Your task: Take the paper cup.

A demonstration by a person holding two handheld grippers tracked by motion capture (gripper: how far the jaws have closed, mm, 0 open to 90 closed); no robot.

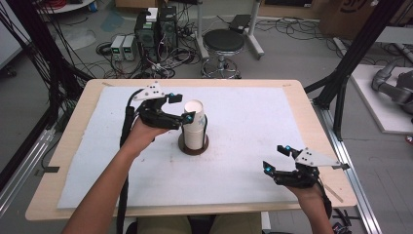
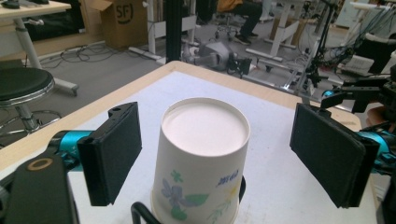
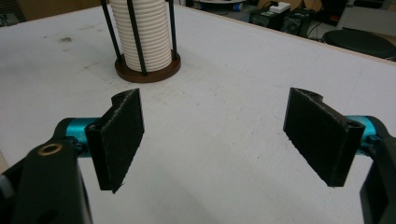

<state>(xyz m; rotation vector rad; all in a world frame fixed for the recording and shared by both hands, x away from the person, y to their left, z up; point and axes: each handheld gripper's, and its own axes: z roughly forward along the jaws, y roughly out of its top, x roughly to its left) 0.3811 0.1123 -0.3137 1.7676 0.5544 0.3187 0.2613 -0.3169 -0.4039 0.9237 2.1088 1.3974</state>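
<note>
A round brown holder [image 1: 187, 147] with thin black rods stands mid-table on the white mat [image 1: 253, 126] — inside, a stack of paper cups [image 1: 195, 124], upside down, long axis upright. The left gripper [image 1: 181, 108] straddles the top cup, jaws wide, not touching. The right gripper [image 1: 276, 158] hovers near the table's front right corner — jaws wide, empty.

Paper cup [image 2: 203, 158]: white, printed with blue and green flowers, green leaves, yellow stems and small blue lettering; its upturned bottom is plain white.
Cup stack [image 3: 141, 32]: off-white, ribbed with fine horizontal rim lines.
Holder base [image 3: 148, 71]: dark brown disc, with black upright rods.
Table cover [image 1: 253, 126]: white, faintly smudged grey near the holder.
Table [image 1: 83, 105]: pale wood edge.
Left gripper [image 1: 182, 107]: black body, black textured pads, turquoise joints, grey three-cornered plate with dark dots.
Right gripper [image 1: 277, 158]: the same black, turquoise and grey.
Stool [image 1: 223, 41]: black seat, chrome frame.
</note>
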